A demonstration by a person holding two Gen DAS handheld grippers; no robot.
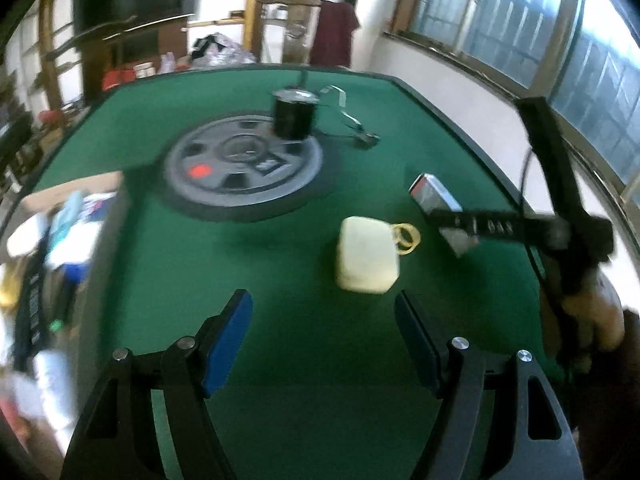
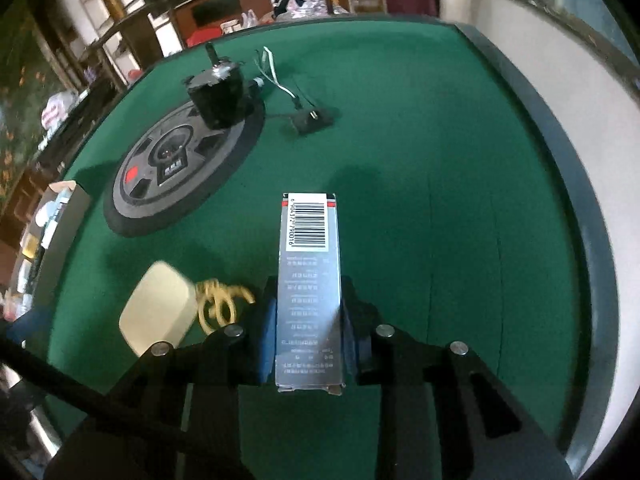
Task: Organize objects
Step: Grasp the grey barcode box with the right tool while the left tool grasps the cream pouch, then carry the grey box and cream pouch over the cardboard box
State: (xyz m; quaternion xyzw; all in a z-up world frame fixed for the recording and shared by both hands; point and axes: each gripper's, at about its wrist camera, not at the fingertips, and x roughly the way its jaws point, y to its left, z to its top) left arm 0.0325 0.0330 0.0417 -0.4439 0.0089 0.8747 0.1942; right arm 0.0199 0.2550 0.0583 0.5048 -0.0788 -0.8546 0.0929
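Clamped by the right gripper: a tall, narrow silver cardboard box with a barcode label, blue pads pressed against both long sides low in the right wrist view, barcode end pointing up the frame over the green felt tabletop. Left of that box, near the lower left: a pale cream rounded-square case with a coiled yellow cord touching its right edge. Further up and left: a round grey and black disc with a red mark flat on the felt, a black cylindrical motor-like part on its upper edge, thin wires and a small black plug trailing right. At the far left edge: a cardboard box of mixed items. In the left wrist view, left gripper open at the bottom, blue pads well apart, only green felt between them. Just above its right pad: the cream case, cord on its right. Right of centre: the silver box held in the dark fingers of the right gripper, a hand behind at the right edge. Upper middle: disc and black cylinder. Left edge: the blurred cardboard box.
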